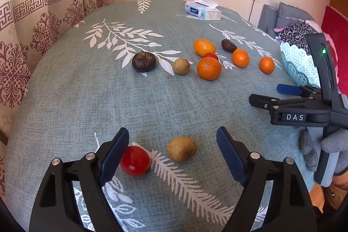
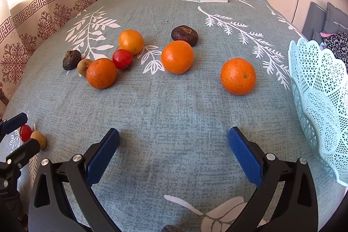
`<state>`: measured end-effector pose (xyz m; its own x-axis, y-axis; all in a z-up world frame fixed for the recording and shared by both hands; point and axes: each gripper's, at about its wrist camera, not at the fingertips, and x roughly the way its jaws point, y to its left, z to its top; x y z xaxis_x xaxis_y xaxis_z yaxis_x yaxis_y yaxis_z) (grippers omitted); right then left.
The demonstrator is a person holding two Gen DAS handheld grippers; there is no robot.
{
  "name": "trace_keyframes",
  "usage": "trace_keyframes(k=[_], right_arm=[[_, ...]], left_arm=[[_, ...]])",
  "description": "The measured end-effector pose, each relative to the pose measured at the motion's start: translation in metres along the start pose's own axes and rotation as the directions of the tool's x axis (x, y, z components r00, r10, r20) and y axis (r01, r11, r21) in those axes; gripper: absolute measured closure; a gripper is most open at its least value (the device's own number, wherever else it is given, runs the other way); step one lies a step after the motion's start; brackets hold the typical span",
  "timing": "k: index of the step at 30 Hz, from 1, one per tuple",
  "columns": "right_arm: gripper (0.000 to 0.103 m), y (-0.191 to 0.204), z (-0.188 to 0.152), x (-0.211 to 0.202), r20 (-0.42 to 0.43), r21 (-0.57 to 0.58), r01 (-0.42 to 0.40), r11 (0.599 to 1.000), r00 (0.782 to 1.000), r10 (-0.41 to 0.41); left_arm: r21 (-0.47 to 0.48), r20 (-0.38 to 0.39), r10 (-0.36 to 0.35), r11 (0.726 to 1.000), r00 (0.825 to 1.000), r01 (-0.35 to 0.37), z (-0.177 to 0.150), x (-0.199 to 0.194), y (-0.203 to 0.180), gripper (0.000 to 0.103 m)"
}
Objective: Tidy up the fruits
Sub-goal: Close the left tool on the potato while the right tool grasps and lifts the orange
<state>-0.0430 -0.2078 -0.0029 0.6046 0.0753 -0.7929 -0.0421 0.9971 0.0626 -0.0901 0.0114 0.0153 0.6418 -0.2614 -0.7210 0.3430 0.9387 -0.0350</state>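
From the left wrist, the left gripper (image 1: 173, 145) hangs low over the table (image 1: 87, 105), its jaws apart with a tomato (image 1: 135, 160) and a small tan fruit (image 1: 181, 149) lying between them; the left pad (image 1: 114, 156) sits just against the tomato, but nothing is clenched, and the tan fruit lies free of both pads. Farther off lie a dark brown fruit (image 1: 143, 62), a second tan fruit (image 1: 181, 66), four oranges, the nearest (image 1: 209, 68) half hiding another tomato (image 1: 211, 55), and a dark fruit (image 1: 228, 45) beyond them. At the right, the right gripper (image 1: 267, 95) shows side-on, with "DAS" readable on its body, in front of a pale blue basket (image 1: 298, 66). A tissue pack (image 1: 202, 10) sits at the far edge; its blue label is too small to read. From the right wrist, the right gripper (image 2: 173, 145) stands released, wide open over bare cloth. The oranges spread ahead, one (image 2: 238, 76) lying alone nearest the basket (image 2: 317, 88) on the right. At the near left, the left gripper (image 2: 21, 134) brackets the tomato (image 2: 25, 133) and tan fruit (image 2: 40, 139).
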Motion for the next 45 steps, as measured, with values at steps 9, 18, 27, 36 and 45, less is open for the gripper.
trace_keyframes(k=[9,18,27,36,45], right_arm=[[0.002,0.004,0.001,0.003,-0.017,-0.023,0.02,1.0,1.0,-0.021],[0.007,0.017,0.001,-0.008,0.025,-0.072,-0.01,0.997,1.0,0.012],[0.046,0.069,0.038,0.005,-0.011,-0.101,-0.202,0.974,0.979,0.202],[0.063,0.073,0.053,0.033,-0.033,-0.059,-0.191,0.98,0.981,0.189],[0.064,0.068,0.048,0.02,-0.017,-0.039,-0.22,0.975,0.976,0.219]], left_arm=[[-0.018,-0.013,0.056,0.998,0.998,-0.056,-0.003,0.007,0.005,0.056],[0.013,0.02,0.036,0.999,0.999,-0.036,-0.004,-0.002,-0.003,0.076],[0.019,0.016,0.031,0.999,0.999,-0.032,-0.005,-0.003,-0.005,0.076],[0.044,0.016,0.051,0.998,0.999,-0.052,-0.007,-0.001,-0.007,0.056],[0.099,0.017,0.075,0.992,0.997,-0.076,-0.012,-0.001,-0.018,0.073]])
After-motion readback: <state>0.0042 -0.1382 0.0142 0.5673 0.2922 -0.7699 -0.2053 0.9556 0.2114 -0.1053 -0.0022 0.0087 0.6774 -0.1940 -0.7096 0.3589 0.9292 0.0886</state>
